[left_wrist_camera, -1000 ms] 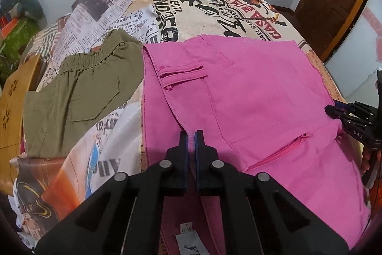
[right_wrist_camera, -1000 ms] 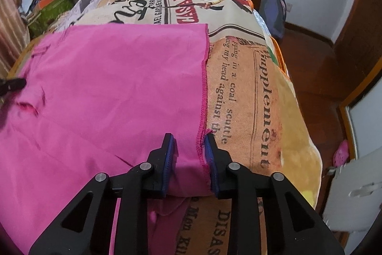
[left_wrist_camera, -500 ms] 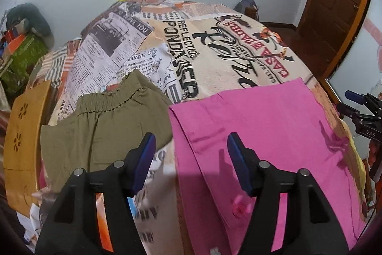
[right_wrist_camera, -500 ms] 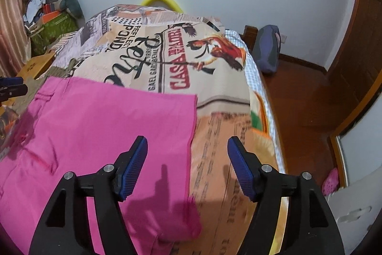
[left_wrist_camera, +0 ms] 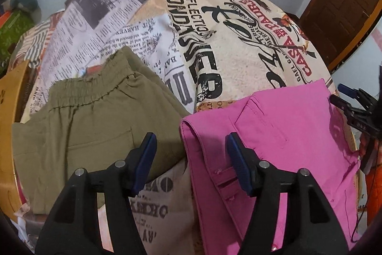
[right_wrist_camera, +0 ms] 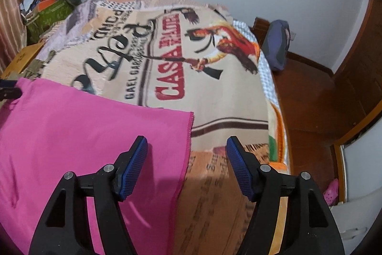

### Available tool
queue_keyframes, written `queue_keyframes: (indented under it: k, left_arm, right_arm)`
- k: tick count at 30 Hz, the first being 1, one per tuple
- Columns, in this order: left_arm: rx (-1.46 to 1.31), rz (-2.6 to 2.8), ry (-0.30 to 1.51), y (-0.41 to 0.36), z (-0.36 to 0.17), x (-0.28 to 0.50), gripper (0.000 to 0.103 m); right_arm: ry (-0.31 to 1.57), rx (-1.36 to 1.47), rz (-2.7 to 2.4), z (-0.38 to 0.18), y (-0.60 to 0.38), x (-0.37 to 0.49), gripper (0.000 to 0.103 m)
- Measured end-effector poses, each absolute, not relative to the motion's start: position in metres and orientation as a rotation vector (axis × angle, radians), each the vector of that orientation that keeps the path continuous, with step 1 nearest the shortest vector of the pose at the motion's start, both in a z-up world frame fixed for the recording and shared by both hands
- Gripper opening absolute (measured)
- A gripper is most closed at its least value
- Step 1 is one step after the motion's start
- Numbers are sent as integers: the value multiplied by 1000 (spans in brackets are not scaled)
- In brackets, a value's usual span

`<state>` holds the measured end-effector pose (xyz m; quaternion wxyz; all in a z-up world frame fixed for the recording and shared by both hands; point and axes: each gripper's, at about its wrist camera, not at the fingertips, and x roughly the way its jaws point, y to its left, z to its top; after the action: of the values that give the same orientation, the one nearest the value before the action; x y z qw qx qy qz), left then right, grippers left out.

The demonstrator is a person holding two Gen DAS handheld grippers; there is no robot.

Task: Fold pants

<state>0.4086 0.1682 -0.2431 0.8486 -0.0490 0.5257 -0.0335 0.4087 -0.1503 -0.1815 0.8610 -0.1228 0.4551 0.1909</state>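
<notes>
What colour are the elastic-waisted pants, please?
Olive green pants, clearest in the left wrist view.

Pink pants (left_wrist_camera: 274,149) lying folded flat on printed bedspread (left_wrist_camera: 214,44), waistband edge facing left, stitched hem end (right_wrist_camera: 189,126) lying rightward, wrinkling slightly.

The light is soft and even, an indoor light that seems to come from above. The left gripper (left_wrist_camera: 191,154) throws a dim shadow on the pink pants (left_wrist_camera: 281,135) and the olive shorts (left_wrist_camera: 95,116). The left wrist view is sharp. The right wrist view has motion blur: the print on the bedspread (right_wrist_camera: 191,59) is smeared. Both fisheye pictures bend strongly at the edges, with dark corners. No glare.
</notes>
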Motion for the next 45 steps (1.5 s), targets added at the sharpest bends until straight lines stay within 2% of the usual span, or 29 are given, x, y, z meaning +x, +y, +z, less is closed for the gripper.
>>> queue_keyframes:
  k: [5, 7, 8, 9, 10, 11, 13, 15, 16, 21, 23, 25, 29, 30, 32, 34, 35, 38, 45]
  left_arm:
    - [-119, -98, 1106, 168, -251, 411, 59]
    - [-147, -130, 1109, 168, -252, 412, 44]
    - [-157, -136, 1104, 168, -251, 413, 40]
    - [-164, -138, 1099, 167, -250, 413, 32]
    - [-164, -134, 1098, 166, -249, 414, 28]
    - [-153, -121, 1093, 164, -248, 414, 27]
    - [-123, -108, 1085, 159, -246, 415, 21]
    - [-100, -98, 1079, 156, -245, 414, 18]
    - [-92, -96, 1076, 155, -243, 413, 16]
    - [-69, -97, 1071, 155, -237, 410, 14]
    - [-62, -104, 1074, 155, -237, 409, 14]
    - [-57, -106, 1075, 156, -237, 408, 14]
    - [-50, -104, 1074, 154, -241, 407, 14]
    - [-47, -104, 1075, 154, -242, 407, 14]
    - [-42, -102, 1074, 153, -243, 407, 14]
    - [-32, -101, 1070, 151, -243, 407, 14]
    - [-21, -100, 1066, 150, -243, 407, 14]
    - [12, -93, 1038, 146, -237, 405, 9]
    - [47, -85, 920, 144, -197, 402, 9]
  right_arm:
    - [967, -235, 409, -191, -151, 424, 60]
    - [967, -237, 424, -192, -149, 426, 55]
    - [960, -254, 428, -193, -147, 425, 53]
    - [954, -276, 426, -194, -145, 424, 49]
    - [952, -287, 422, -195, -143, 425, 45]
    - [948, -297, 420, -195, -142, 425, 41]
    - [943, -312, 409, -194, -141, 426, 21]
    - [941, -322, 396, -192, -142, 427, 9]
    - [947, -311, 402, -191, -145, 427, 7]
    - [983, -233, 448, -185, -150, 430, 6]
    - [1007, -183, 463, -183, -153, 431, 13]
    - [1023, -156, 478, -184, -153, 433, 36]
    - [1021, -219, 462, -194, -142, 436, 38]
    - [1019, -222, 472, -196, -140, 436, 38]
    - [1000, -249, 497, -198, -132, 432, 27]
    - [1008, -267, 510, -200, -125, 430, 9]
    - [1014, -270, 522, -199, -122, 429, 7]
    - [1001, -291, 513, -197, -116, 428, 5]
    - [906, -217, 494, -159, -127, 432, 4]
